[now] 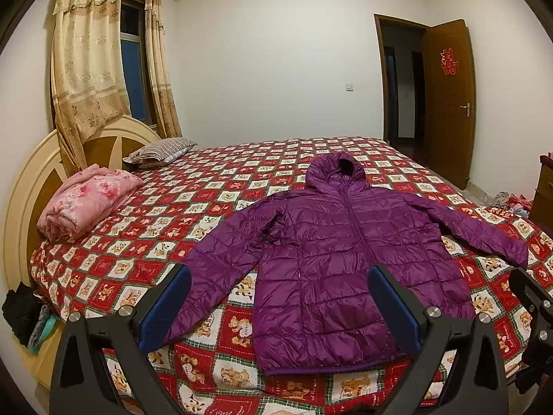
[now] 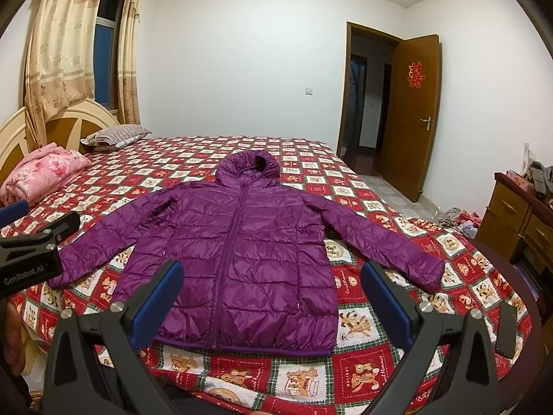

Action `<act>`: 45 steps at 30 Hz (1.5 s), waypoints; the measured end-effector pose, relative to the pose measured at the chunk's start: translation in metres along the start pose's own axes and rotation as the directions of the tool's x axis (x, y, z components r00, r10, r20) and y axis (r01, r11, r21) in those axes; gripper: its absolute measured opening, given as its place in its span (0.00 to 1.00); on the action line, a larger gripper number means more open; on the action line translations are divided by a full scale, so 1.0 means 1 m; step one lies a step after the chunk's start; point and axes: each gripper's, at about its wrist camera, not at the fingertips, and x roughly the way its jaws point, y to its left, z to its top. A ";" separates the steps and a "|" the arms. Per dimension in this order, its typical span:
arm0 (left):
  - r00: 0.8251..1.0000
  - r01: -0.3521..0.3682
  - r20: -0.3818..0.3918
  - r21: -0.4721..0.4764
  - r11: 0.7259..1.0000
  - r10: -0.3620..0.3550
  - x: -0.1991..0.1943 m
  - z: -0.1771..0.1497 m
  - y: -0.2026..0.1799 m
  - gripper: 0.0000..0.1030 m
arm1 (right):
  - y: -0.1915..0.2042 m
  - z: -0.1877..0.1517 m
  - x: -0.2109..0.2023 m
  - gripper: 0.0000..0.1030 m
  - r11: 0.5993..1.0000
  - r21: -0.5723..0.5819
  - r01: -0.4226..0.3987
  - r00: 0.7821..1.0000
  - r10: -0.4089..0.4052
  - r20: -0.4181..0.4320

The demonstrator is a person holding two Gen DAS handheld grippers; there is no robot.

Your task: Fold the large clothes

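Jacket (image 1: 345,263) flat ahead of me, hood far, hem near.
Left gripper (image 1: 280,307) and right gripper (image 2: 273,302) spread, empty; each nearer its own sleeve.

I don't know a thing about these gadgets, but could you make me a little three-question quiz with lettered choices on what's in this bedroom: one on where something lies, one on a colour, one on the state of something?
1. Where does the folded pink blanket lie?
A. by the headboard
B. on the floor
C. on top of the jacket

2. What colour is the hooded jacket?
A. green
B. purple
C. white

3. How do the left gripper and the right gripper stand?
A. both shut on a sleeve
B. one open, one shut
C. both open, holding nothing

Answers:
1 A, it sits at the head end of the bed, near the striped pillow.
2 B, the puffy fabric is purple all over.
3 C, in each view the blue pads stand wide apart with nothing between them.
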 end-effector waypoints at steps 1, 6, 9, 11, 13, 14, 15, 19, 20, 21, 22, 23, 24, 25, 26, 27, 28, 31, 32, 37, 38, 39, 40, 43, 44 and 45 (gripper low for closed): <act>1.000 0.000 0.001 0.000 1.000 0.000 0.000 0.000 0.000 0.99 | 0.000 0.000 0.000 1.00 1.000 -0.001 0.000 1.000 0.000 -0.001; 1.000 0.002 0.000 0.000 1.000 -0.002 0.000 0.000 0.000 0.99 | 0.000 0.000 0.000 1.00 1.000 0.000 -0.001 1.000 0.001 -0.001; 1.000 0.000 0.000 0.001 1.000 0.000 0.000 0.000 0.000 0.99 | 0.001 0.000 0.000 1.00 1.000 0.000 0.000 1.000 0.000 -0.001; 1.000 0.001 0.001 0.000 1.000 -0.001 0.000 -0.001 0.000 0.99 | 0.001 0.000 0.000 1.00 1.000 -0.001 0.000 1.000 0.000 -0.001; 1.000 0.000 0.001 0.000 1.000 0.000 0.000 -0.001 0.000 0.99 | 0.000 0.001 0.000 1.00 1.000 0.000 -0.001 1.000 0.001 -0.002; 1.000 0.002 0.000 0.000 1.000 -0.002 0.000 0.000 0.000 0.99 | 0.000 0.000 0.000 1.00 1.000 0.000 -0.001 1.000 0.001 -0.003; 1.000 0.001 0.000 0.000 1.000 -0.001 0.000 0.000 0.000 0.99 | 0.000 0.000 0.000 1.00 1.000 0.000 0.000 1.000 0.000 -0.002; 1.000 0.000 0.003 -0.001 1.000 0.000 0.000 0.000 0.000 0.99 | 0.000 0.000 0.000 1.00 1.000 0.000 0.001 1.000 -0.001 -0.001; 1.000 -0.003 0.003 0.001 1.000 0.003 0.001 0.000 0.000 0.99 | 0.000 0.000 0.001 1.00 1.000 -0.001 0.000 1.000 0.000 -0.001; 1.000 -0.003 0.001 0.000 1.000 0.003 0.001 0.000 0.000 0.99 | 0.000 0.001 0.001 1.00 1.000 0.000 0.000 1.000 0.000 -0.002; 1.000 -0.002 0.001 -0.001 1.000 0.002 0.001 0.000 0.000 0.99 | 0.000 0.001 0.001 1.00 1.000 0.000 0.000 1.000 0.000 -0.002; 1.000 -0.003 0.001 0.001 1.000 0.003 0.001 0.000 0.000 0.99 | 0.001 0.001 0.001 1.00 1.000 -0.001 0.000 1.000 0.000 -0.002; 1.000 -0.004 0.002 0.001 1.000 0.004 0.001 0.000 0.000 0.99 | 0.000 0.001 0.001 1.00 1.000 -0.001 0.000 1.000 0.000 -0.002; 1.000 -0.003 0.002 0.001 1.000 0.003 0.000 -0.001 0.001 0.99 | 0.000 0.001 0.001 1.00 1.000 0.000 -0.001 1.000 0.001 -0.003; 1.000 -0.003 0.001 0.001 1.000 0.003 0.001 -0.001 0.001 0.99 | 0.000 0.001 0.001 1.00 1.000 0.002 -0.002 1.000 0.002 -0.002; 1.000 -0.002 0.002 0.000 1.000 0.002 0.000 -0.001 0.001 0.99 | 0.000 0.001 0.001 1.00 1.000 0.002 -0.001 1.000 0.001 -0.002; 1.000 -0.002 0.002 0.001 1.000 0.002 0.001 -0.001 0.001 0.99 | 0.001 0.000 0.001 1.00 1.000 0.004 -0.003 1.000 0.004 -0.003; 1.000 -0.001 0.001 0.000 1.000 0.001 0.001 -0.001 0.002 0.99 | 0.001 0.000 0.003 1.00 1.000 0.007 -0.009 1.000 0.009 -0.008; 1.000 -0.002 0.000 0.001 1.000 0.002 0.002 -0.001 0.001 0.99 | 0.002 -0.001 0.003 1.00 1.000 0.007 -0.010 1.000 0.010 -0.008; 1.000 -0.003 -0.003 0.001 1.000 0.003 0.003 -0.002 0.002 0.99 | -0.001 0.000 0.007 1.00 1.000 0.013 -0.015 1.000 0.015 -0.015; 1.000 -0.004 -0.004 0.001 1.000 0.004 0.003 -0.002 0.002 0.99 | -0.001 0.000 0.007 1.00 1.000 0.015 -0.016 1.000 0.017 -0.016; 1.000 -0.002 -0.001 0.001 1.000 0.002 0.003 -0.002 0.002 0.99 | -0.001 0.000 0.007 1.00 1.000 0.015 -0.018 1.000 0.018 -0.017; 1.000 -0.002 -0.001 0.002 1.000 0.002 0.003 -0.002 0.002 0.99 | -0.002 0.000 0.008 1.00 1.000 0.017 -0.020 1.000 0.020 -0.017; 1.000 0.002 -0.009 0.007 1.000 -0.002 0.014 -0.002 0.002 0.99 | -0.005 0.000 0.013 1.00 1.000 0.014 -0.025 1.000 0.025 -0.013; 1.000 0.010 -0.017 0.009 1.000 -0.009 0.021 -0.002 0.002 0.99 | -0.007 -0.001 0.018 1.00 0.999 0.016 -0.028 0.999 0.029 -0.020; 1.000 0.003 -0.020 0.015 1.000 -0.002 0.030 -0.001 0.000 0.99 | -0.011 -0.001 0.023 1.00 0.999 0.026 -0.035 0.999 0.036 -0.034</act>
